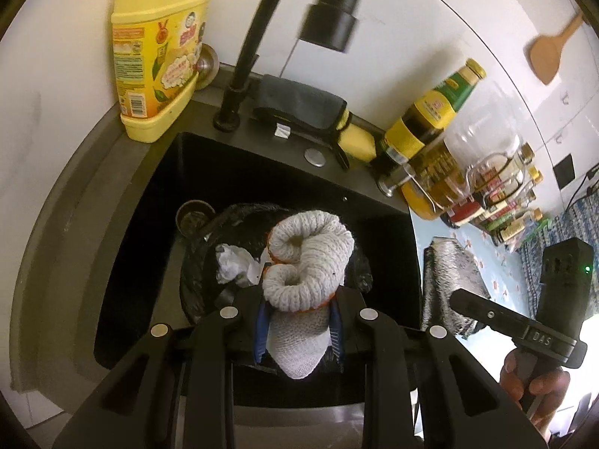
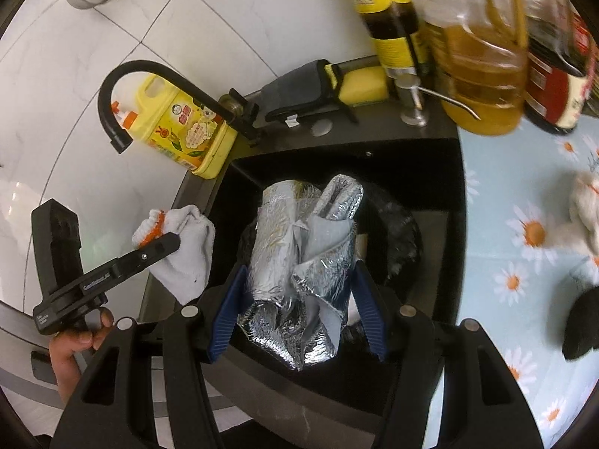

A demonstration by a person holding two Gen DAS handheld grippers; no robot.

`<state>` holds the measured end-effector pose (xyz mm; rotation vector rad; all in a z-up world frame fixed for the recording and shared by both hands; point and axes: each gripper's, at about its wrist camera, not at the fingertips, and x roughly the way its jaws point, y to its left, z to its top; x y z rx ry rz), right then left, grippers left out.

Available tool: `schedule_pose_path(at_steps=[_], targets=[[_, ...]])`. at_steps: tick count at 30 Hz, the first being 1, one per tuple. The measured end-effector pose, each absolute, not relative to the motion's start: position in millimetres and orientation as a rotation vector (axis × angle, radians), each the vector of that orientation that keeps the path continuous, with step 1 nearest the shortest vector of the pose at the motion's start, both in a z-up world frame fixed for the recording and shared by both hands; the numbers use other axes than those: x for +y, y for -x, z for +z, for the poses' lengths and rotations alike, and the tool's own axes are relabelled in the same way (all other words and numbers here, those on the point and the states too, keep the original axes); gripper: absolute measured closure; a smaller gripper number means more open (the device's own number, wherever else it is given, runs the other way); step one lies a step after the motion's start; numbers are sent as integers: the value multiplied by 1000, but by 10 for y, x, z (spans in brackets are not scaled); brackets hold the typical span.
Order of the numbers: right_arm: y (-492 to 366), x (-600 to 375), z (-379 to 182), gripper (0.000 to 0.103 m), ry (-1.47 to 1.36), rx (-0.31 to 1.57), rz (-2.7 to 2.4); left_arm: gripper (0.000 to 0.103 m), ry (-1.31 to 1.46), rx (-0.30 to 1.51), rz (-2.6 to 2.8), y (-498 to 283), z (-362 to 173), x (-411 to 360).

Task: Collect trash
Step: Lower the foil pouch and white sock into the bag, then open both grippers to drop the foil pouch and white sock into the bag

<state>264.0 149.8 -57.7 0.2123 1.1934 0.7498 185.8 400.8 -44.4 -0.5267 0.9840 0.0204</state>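
My left gripper (image 1: 298, 331) is shut on a grey knitted glove (image 1: 307, 262) with an orange trim, held above a black trash bag (image 1: 209, 247) that lies open in the dark sink (image 1: 123, 262). Crumpled white paper (image 1: 234, 263) lies in the bag. My right gripper (image 2: 299, 310) is shut on a crumpled silver foil bag (image 2: 299, 262), held above the same trash bag (image 2: 397, 232). The left gripper and glove (image 2: 183, 250) also show in the right wrist view, the right gripper with the foil bag (image 1: 445, 280) in the left wrist view.
A black tap (image 1: 262, 37) arches over the sink. A yellow detergent jug (image 1: 157, 48) stands at its back left. A sponge and cloth (image 1: 318, 112), sauce bottles (image 1: 430, 123) and an oil jug (image 2: 479, 48) line the back. A floral counter (image 2: 524, 262) lies to the right.
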Motion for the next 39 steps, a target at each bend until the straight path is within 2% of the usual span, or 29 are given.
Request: schedule_pose_path(at_steps=[16, 32, 33, 36, 37, 39], targets=[[-3087, 2104, -806, 45, -93, 1276, 796, 78, 637, 1037, 62, -2053, -860, 4285], [-3314, 2287, -905, 43, -102, 1295, 812, 76, 634, 1081, 85, -2203, -1003, 4326], [-3323, 2295, -906, 42, -107, 1298, 815, 75, 636, 1083, 88, -2209, -1005, 4329], [-3341, 2312, -919, 35, -119, 1309, 820, 51, 668, 1070, 95, -2202, -1001, 4361], [-3347, 2313, -927, 29, -122, 1314, 814, 49, 681, 1061, 98, -2193, -996, 4381], [-3355, 2304, -935, 28, -125, 1319, 807, 49, 677, 1061, 106, -2189, -994, 4400]])
